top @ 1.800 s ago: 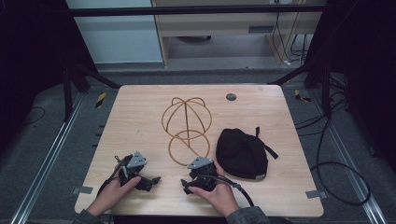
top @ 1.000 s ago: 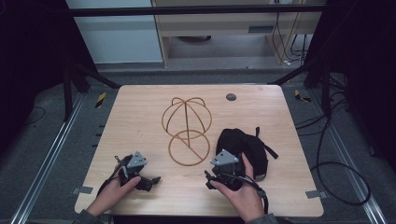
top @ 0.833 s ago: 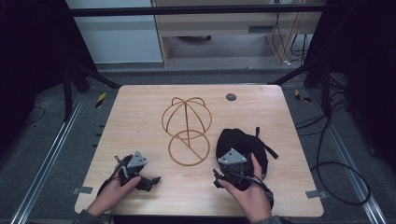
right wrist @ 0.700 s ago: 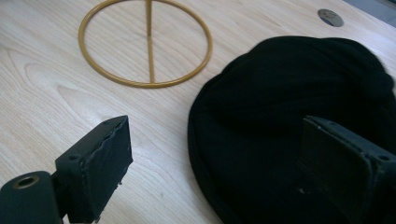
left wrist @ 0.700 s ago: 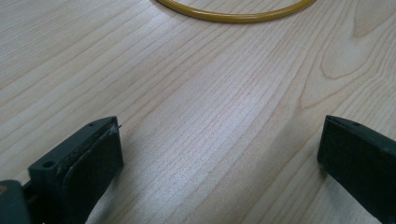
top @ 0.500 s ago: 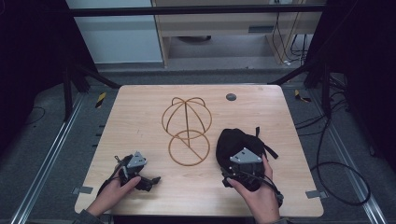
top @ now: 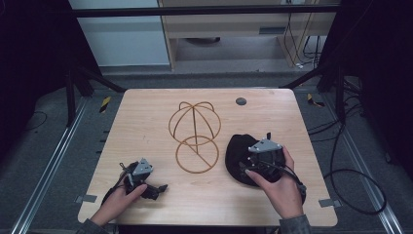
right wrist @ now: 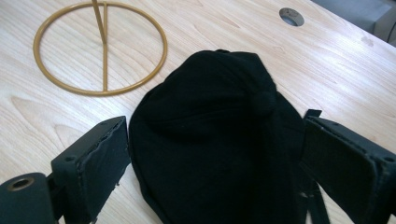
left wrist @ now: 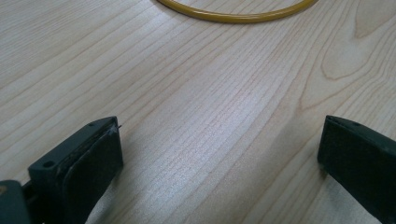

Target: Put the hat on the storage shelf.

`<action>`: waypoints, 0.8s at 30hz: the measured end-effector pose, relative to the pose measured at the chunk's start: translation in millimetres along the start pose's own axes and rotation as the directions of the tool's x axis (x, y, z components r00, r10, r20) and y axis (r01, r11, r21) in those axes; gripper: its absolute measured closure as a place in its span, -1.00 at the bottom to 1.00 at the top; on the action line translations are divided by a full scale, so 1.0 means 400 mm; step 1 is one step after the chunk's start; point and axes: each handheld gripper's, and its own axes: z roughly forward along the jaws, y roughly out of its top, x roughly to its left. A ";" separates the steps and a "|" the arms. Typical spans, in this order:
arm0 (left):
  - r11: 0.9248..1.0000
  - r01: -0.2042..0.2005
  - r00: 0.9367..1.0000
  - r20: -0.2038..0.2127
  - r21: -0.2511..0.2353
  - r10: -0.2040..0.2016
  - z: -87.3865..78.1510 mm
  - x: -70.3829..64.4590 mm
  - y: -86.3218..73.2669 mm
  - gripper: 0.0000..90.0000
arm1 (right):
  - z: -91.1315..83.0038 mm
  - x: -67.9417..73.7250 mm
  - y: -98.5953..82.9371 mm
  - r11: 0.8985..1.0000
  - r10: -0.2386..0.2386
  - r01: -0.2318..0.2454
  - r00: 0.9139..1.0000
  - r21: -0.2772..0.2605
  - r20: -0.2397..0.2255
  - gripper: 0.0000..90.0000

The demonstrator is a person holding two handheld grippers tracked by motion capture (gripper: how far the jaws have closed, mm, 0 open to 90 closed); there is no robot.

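Beside the wire hat stand (top: pixel 195 136), the right gripper (right wrist: pixel 219 163) is straddling the black cap (right wrist: pixel 215 140), jaws spread for gripping; the left gripper (left wrist: pixel 219 158) is resting nearer the person, jaws spread.

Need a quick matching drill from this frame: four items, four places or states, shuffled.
Items:
1. black fabric cap
2. golden wire hat stand
3. small grey round disc
4. left tongs

Places or states:
A. far edge of the light wooden table
B. open over bare wood
C. between the open jaws of the right tongs
D. table centre

Pairs: 1-C, 2-D, 3-A, 4-B
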 end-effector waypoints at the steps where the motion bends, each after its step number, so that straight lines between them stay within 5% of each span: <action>1: 1.000 0.003 1.000 0.000 0.000 -0.003 0.000 -0.001 0.000 -1.00 | 0.000 -0.008 0.005 1.000 -0.009 0.009 1.000 0.014 -0.014 -0.81; 7: 1.000 0.007 1.000 0.001 -0.003 -0.007 0.001 -0.001 0.000 -1.00 | 0.022 -0.046 0.018 0.989 -0.050 0.063 0.993 0.130 -0.104 -0.73; 12: 1.000 0.007 1.000 0.001 -0.002 -0.007 0.000 -0.001 0.000 -1.00 | 0.037 -0.068 0.030 0.974 -0.076 0.100 0.990 0.205 -0.122 -0.66; 24: 1.000 0.009 1.000 -0.002 -0.002 -0.009 0.000 -0.003 -0.001 -1.00 | 0.051 -0.088 0.042 0.964 -0.080 0.119 0.982 0.237 -0.171 -0.54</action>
